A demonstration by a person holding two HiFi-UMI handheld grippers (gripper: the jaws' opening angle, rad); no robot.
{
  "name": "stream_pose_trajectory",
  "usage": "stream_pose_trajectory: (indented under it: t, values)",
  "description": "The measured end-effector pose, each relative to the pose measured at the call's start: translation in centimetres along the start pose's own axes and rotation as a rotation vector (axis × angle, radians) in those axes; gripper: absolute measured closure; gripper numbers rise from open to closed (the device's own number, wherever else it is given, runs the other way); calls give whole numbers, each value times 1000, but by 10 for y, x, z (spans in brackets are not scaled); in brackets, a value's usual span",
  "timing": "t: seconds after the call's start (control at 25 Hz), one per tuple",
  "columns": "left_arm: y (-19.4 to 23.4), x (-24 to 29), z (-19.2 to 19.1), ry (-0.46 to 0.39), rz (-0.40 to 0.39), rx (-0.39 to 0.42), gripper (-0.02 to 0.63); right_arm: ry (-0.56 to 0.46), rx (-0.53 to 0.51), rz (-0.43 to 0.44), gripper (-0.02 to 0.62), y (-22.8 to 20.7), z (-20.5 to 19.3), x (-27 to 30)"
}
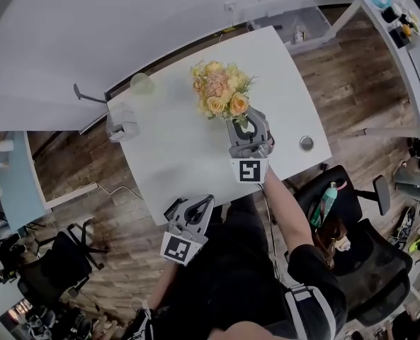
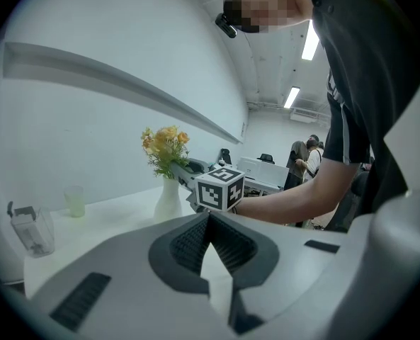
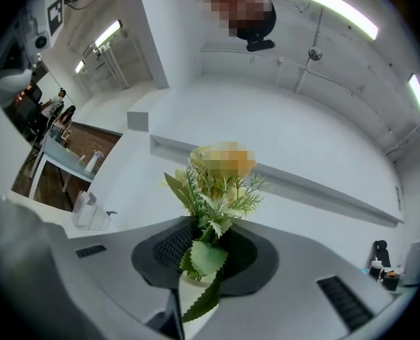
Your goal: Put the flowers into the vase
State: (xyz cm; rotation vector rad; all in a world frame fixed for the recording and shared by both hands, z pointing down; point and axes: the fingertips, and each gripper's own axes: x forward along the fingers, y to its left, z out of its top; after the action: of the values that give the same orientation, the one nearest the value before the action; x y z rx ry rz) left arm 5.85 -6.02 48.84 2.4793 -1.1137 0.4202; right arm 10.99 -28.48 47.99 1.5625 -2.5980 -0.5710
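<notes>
Your left tongs [image 1: 190,207] hover at the near edge of the white bench [image 1: 174,154], jaws closed together with nothing between them. Farther in, your right tongs [image 1: 246,125] are clamped narrowly on the green stems of the bouquet [image 1: 220,91], just under its yellow and peach blooms. The bouquet stands upright with its stems in a slim white vase [image 2: 168,200] near the middle of the bench. Beyond, toward the far left corner, sit a clear lidded container [image 1: 122,122] and a pale green cup [image 1: 142,83].
</notes>
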Motion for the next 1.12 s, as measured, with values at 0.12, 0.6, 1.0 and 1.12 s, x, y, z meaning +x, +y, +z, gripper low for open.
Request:
stream_pose_trajectory:
  t: [0.12,0.6,1.0,1.12]
  values:
    - [1,-1,0,-1,-5,4,561,-4,-18,-16,502,1,0,-1]
    - [-2,-4,-1,-7,-7,8,561,31,-4,-64,502,7,-12,-20]
    - [0,-6,-1,-18,-19,7,561,41,149,-93,501,5,-15,-21]
    - [2,-7,0,-29,-14,1,561,12,229,-113,502,-3,-7,-22]
